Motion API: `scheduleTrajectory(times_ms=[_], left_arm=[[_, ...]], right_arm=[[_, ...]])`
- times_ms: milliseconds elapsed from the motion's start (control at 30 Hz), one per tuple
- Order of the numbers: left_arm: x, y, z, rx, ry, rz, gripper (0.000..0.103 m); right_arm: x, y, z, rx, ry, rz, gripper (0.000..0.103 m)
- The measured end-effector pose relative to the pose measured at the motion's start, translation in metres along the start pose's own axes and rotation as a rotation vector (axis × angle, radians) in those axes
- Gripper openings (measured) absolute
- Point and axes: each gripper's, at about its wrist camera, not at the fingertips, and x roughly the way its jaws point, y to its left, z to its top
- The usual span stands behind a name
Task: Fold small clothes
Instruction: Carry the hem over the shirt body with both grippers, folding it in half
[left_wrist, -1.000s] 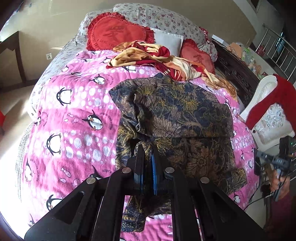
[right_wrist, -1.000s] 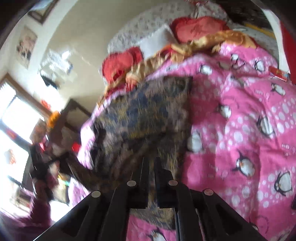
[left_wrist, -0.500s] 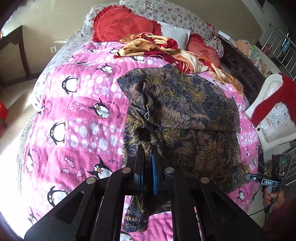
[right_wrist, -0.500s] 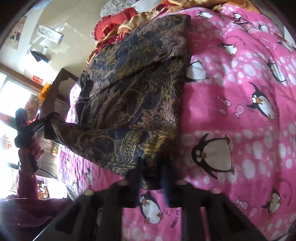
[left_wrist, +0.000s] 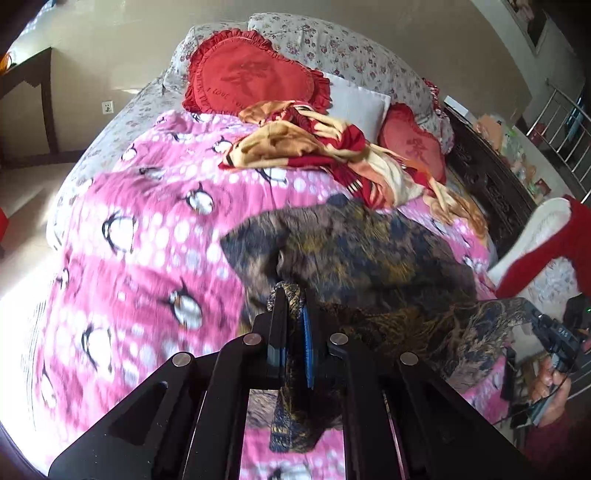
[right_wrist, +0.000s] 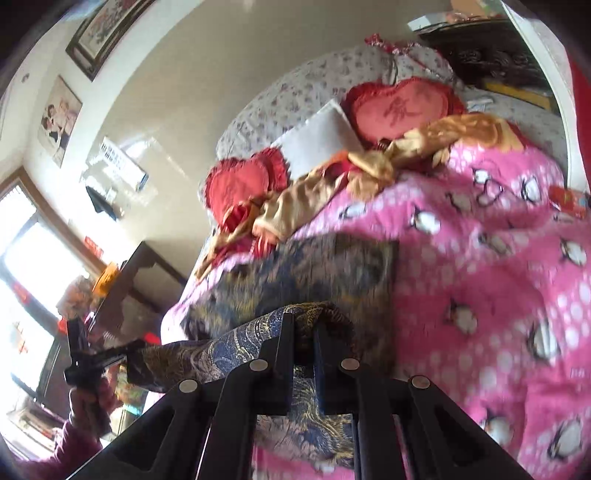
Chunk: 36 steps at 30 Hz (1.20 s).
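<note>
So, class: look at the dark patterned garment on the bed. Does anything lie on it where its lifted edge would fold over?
Nothing visible does. Both tools, left and right, grip the dark patterned garment; the red-and-gold cloth lies beyond its far edge.

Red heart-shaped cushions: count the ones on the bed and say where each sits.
2. The larger red cushion leans on the floral pillows at the head of the bed; the smaller red cushion lies right of the white pillow. The crumpled gold-and-red cloth may hide others.

garment (left_wrist: 369, 251) on blanket (left_wrist: 147, 258) | pillows (left_wrist: 251, 81) behind | scarf (left_wrist: 314, 147) between
</note>
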Motion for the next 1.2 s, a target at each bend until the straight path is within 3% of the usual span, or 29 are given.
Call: scheduleTrajectory(times_ms=[200, 400, 467, 533, 567, 633, 733, 867, 967, 1067, 1133, 1200], left_arm=[[0.059, 0.012, 0.035, -0.067, 0.042, 0.03, 0.006], [0.101, 0.017, 0.048, -0.063, 0.08, 0.034, 0.006], [0.101, 0.019, 0.051, -0.059, 0.09, 0.014, 0.015], [0.091, 0.018, 0.052, -0.038, 0.091, -0.004, 0.043], [0.083, 0.018, 0.05, -0.027, 0.076, 0.01, 0.064], [0.062, 0.015, 0.043, 0.012, 0.025, 0.023, 0.066], [0.048, 0.008, 0.026, 0.104, 0.04, 0.056, 0.066], [0.067, 0.0, -0.006, 0.223, 0.17, 0.116, 0.066], [0.087, -0.007, -0.011, 0.261, 0.237, 0.088, 0.066], [0.092, -0.015, 0.015, 0.233, 0.22, -0.031, 0.066], [0.094, -0.013, 0.047, 0.134, 0.169, -0.121, 0.066], [0.099, -0.004, 0.08, 0.003, 0.112, -0.166, 0.066]], right_arm=[[0.053, -0.018, 0.038, 0.013, 0.023, -0.085, 0.008], [0.105, -0.042, 0.053, 0.043, 0.077, -0.181, 0.009], [0.106, -0.043, 0.053, 0.034, 0.092, -0.236, 0.029], [0.09, -0.035, 0.049, 0.015, 0.042, -0.194, 0.038], [0.085, -0.029, 0.047, 0.001, 0.032, -0.17, 0.038], [0.076, -0.013, 0.036, -0.047, 0.044, -0.095, 0.038], [0.092, 0.013, 0.006, -0.131, 0.166, 0.013, 0.038], [0.146, 0.043, -0.041, -0.287, 0.347, 0.046, 0.038], [0.184, 0.05, -0.055, -0.338, 0.417, 0.014, 0.038], [0.198, 0.053, -0.031, -0.311, 0.334, 0.025, 0.038], [0.203, 0.059, -0.006, -0.31, 0.235, 0.004, 0.038], [0.205, 0.063, 0.02, -0.294, 0.132, -0.025, 0.038]])
